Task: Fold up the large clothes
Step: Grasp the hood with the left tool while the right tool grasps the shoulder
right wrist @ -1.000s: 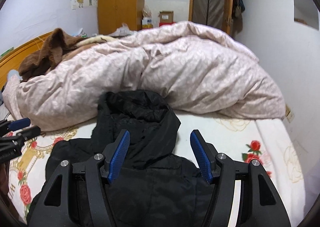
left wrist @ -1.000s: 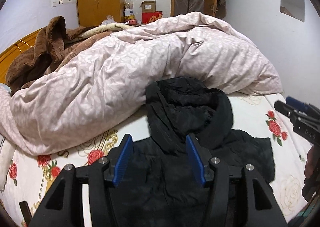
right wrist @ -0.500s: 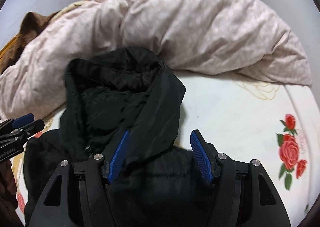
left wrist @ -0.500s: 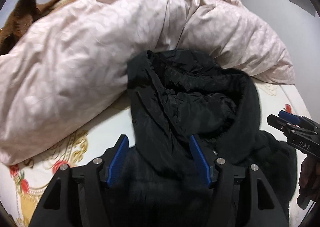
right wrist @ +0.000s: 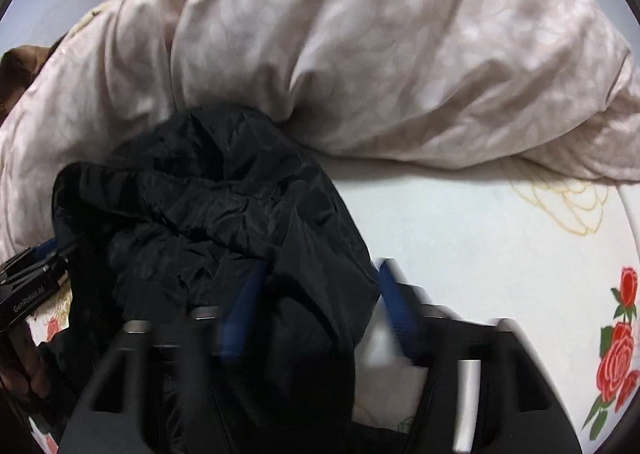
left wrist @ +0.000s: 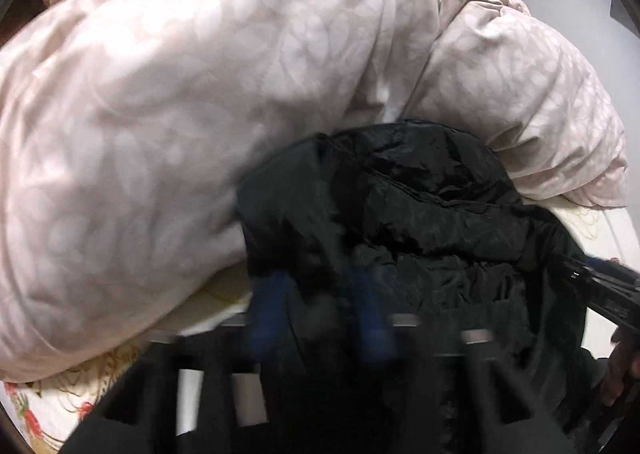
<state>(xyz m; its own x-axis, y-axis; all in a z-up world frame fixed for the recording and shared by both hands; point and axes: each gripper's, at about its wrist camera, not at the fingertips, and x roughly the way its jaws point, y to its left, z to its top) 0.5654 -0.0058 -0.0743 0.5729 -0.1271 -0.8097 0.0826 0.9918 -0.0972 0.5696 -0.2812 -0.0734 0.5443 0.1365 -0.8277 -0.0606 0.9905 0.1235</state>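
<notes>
A black padded jacket (left wrist: 420, 222) lies on the bed with its hood bunched against the duvet. In the left wrist view my left gripper (left wrist: 320, 314) is blurred, and its blue pads have closed in on the hood's left edge. My right gripper (right wrist: 316, 310) is closing. Its left pad lies against the hood's right fold (right wrist: 304, 254) and its right pad is still over the bare sheet. Each gripper also shows in the other's view: the right gripper (left wrist: 604, 286) at the right edge and the left gripper (right wrist: 36, 278) at the left edge.
A bulky pale pink duvet (right wrist: 400, 54) is heaped just behind the hood and fills the far side. The white sheet with red roses (right wrist: 480, 234) lies bare to the right. A brown blanket (right wrist: 16, 70) peeks out at far left. A hand (left wrist: 624, 370) holds the right gripper.
Both grippers have dropped forward and down onto the hood, which now fills the near view. The left pads have drawn closer together around the fabric, and both grippers are now motion-blurred.
</notes>
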